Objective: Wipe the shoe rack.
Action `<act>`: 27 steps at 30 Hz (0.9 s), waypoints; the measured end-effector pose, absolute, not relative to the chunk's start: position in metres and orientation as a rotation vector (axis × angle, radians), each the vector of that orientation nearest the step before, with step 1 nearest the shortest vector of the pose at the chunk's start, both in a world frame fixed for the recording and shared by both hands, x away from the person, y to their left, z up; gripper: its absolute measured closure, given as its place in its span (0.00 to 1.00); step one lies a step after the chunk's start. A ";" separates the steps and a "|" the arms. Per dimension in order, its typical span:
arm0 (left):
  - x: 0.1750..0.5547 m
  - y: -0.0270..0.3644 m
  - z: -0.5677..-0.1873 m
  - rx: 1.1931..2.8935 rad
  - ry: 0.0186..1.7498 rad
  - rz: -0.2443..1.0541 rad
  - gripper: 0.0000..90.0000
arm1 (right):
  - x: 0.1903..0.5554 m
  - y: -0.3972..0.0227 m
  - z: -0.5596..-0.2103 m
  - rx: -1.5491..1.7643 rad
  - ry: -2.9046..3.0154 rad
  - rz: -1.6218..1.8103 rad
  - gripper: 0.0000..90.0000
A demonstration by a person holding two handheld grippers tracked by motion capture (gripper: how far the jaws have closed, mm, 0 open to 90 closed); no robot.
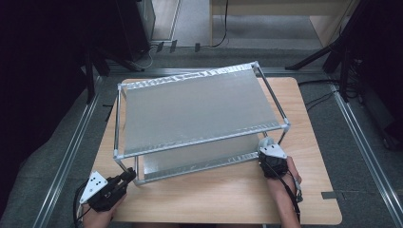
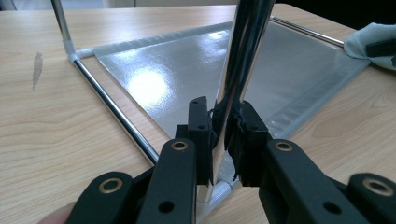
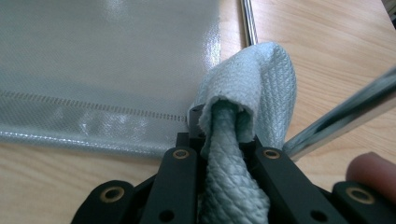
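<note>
A two-tier rack stands on the wooden table (image 1: 214,199), with a chrome frame, a grey top shelf (image 1: 199,104) and a grey lower shelf (image 1: 199,161). My left gripper (image 1: 129,176) is at the rack's front left corner. In the left gripper view it (image 2: 224,126) is shut on the upright chrome post (image 2: 245,51) just above the foot. My right gripper (image 1: 267,146) is at the front right corner of the lower shelf (image 3: 107,60). It (image 3: 224,135) is shut on a bunched pale blue-green cloth (image 3: 257,84), whose tip rests at the shelf's corner beside a chrome post (image 3: 345,116).
The rack covers most of the table, leaving a bare wooden strip along the front edge and narrow margins at the sides. Metal floor rails (image 1: 66,156) run along both sides of the table. Dark stands and cables (image 1: 332,90) sit at the back right.
</note>
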State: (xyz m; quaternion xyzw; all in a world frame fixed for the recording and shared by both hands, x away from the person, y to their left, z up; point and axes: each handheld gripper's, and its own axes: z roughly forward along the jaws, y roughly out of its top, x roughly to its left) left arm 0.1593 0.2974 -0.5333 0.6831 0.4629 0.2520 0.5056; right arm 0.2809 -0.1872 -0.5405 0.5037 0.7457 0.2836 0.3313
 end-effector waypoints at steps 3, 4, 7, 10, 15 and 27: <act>0.158 0.295 -0.533 1.646 1.119 0.604 0.89 | 0.274 -0.189 -0.541 1.322 1.940 0.738 0.94; 0.158 0.295 -0.533 1.652 1.115 0.602 0.89 | 0.273 -0.190 -0.541 1.324 1.941 0.738 0.94; 0.157 0.293 -0.533 1.654 1.106 0.592 0.89 | 0.267 -0.197 -0.540 1.344 1.940 0.764 0.93; 0.157 0.289 -0.533 1.663 1.096 0.580 0.89 | 0.258 -0.204 -0.538 1.342 1.907 0.794 0.93; 0.155 0.284 -0.532 1.680 1.070 0.564 0.89 | 0.250 -0.220 -0.515 1.415 1.757 0.909 0.93; 0.150 0.278 -0.527 1.653 1.017 0.516 0.84 | 0.236 -0.236 -0.468 1.336 1.584 1.035 0.92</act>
